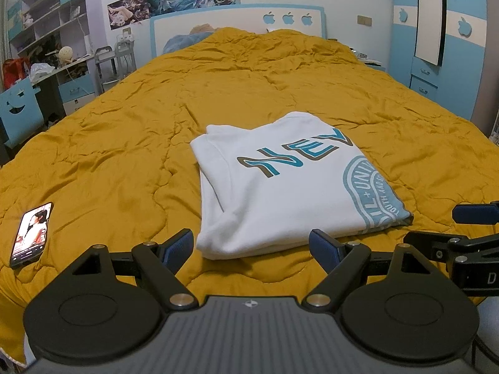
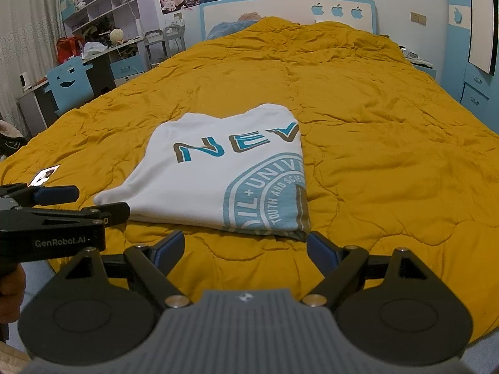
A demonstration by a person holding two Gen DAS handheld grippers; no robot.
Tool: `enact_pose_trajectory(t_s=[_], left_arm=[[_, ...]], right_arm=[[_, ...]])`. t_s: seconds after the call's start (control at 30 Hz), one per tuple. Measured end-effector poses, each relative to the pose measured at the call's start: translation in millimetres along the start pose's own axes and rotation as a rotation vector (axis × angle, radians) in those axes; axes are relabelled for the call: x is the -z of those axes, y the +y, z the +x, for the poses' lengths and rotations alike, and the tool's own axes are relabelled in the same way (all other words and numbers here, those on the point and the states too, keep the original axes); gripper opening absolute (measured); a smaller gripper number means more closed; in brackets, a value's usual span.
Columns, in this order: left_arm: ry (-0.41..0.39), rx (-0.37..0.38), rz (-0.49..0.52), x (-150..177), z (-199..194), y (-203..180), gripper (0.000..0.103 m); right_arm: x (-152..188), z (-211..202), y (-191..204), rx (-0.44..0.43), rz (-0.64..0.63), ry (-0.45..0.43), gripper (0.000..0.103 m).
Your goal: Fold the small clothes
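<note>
White shirt point(image 1: 280, 193), teal-brown print; mustard quilt point(image 1: 124, 143)

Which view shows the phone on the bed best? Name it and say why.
Left wrist view: the phone lies whole on the quilt, screen lit and facing up. In the right wrist view only a sliver shows above the left gripper.

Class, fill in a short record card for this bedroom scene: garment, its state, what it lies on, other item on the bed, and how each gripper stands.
garment: white T-shirt with blue and brown lettering and a round blue emblem
state: folded into a compact rectangle, lying flat
surface: mustard-yellow quilt covering the bed
other item: phone with its screen lit, on the quilt to the shirt's left
left gripper: open, empty, at the shirt's near edge
right gripper: open, empty, at the shirt's near right corner
contact: neither gripper grips the cloth
</note>
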State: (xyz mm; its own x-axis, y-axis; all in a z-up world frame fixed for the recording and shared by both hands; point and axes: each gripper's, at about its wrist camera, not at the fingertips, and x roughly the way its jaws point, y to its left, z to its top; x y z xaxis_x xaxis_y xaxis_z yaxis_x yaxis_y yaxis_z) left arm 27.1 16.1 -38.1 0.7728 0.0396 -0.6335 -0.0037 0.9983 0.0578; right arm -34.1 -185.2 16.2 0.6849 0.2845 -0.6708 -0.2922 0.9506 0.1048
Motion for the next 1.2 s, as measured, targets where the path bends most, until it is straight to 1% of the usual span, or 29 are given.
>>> enact_pose_trajectory(t_s=[0.47,1.2], left_arm=[[0.008,0.017,0.011,0.6,-0.1,-1.6,0.098],[0.008,0.015,0.012,0.4,-0.1,-2.2,0.098]], right_arm=[[-0.8,-0.3,1.1,-0.002,-0.001,-0.001,0.081],[-2.6,2.9,-2.7,0.003,0.011,-0.004,0.081]])
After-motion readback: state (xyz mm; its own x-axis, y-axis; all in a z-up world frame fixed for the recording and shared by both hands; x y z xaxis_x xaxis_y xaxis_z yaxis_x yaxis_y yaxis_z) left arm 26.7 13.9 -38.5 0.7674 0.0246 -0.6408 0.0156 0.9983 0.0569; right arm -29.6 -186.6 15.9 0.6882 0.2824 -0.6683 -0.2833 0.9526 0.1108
